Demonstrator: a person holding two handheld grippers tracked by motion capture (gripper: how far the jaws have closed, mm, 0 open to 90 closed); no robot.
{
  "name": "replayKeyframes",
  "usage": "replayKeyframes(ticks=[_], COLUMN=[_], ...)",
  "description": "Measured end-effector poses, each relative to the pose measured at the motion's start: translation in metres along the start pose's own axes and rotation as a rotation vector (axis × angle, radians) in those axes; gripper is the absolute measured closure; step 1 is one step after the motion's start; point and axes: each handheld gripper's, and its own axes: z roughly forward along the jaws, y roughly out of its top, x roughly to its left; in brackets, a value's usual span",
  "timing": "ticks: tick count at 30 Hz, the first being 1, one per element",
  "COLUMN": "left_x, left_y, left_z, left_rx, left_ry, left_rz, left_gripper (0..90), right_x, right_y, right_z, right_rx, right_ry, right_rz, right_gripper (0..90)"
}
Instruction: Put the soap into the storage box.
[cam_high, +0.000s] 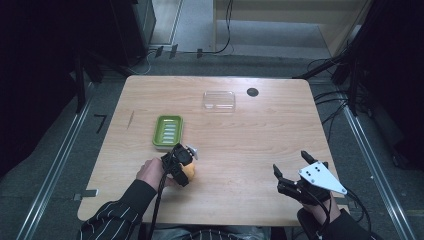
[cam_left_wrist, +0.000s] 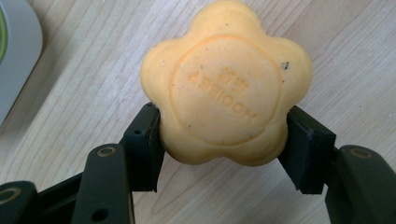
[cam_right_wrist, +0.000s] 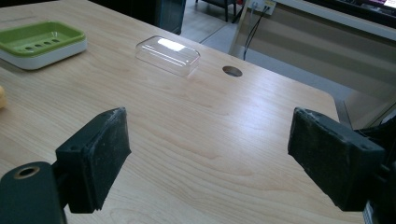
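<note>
Left tongs (cam_left_wrist: 224, 140) clamping yellow soap (cam_left_wrist: 226, 81), embossed lettering illegible

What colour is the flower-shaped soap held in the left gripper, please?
Pale orange-yellow soap; clearest in the left gripper view.

Your left gripper (cam_left_wrist: 223, 140) has its two black jaws rising from the bottom of the frame, and they are closed against the lower sides of an orange soap (cam_left_wrist: 227, 86) shaped like a flower with rounded lobes. The soap sits in the middle and upper part of the frame, its flat face turned toward you, with a raised ring and stamped lettering in the centre and a few small dark specks on it. Behind it you see the pale wooden table (cam_left_wrist: 355, 60), its grain running diagonally. At the upper left edge of the frame there is the rounded grey corner of a dish (cam_left_wrist: 16, 56).
</note>
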Motion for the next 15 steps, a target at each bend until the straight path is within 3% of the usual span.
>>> replayKeyframes(ticks=[15], left_x=[0.0073], left_y=[-0.0099], left_z=[-0.0083], left_rx=[-0.012], left_ry=[0.005], left_rz=[-0.019], left_gripper=[39.6], right_x=[-0.0001], right_y=[0.0], right_z=[-0.0001], right_rx=[-0.001], right_ry=[0.0], right_rz=[0.002], right_gripper=[13.4])
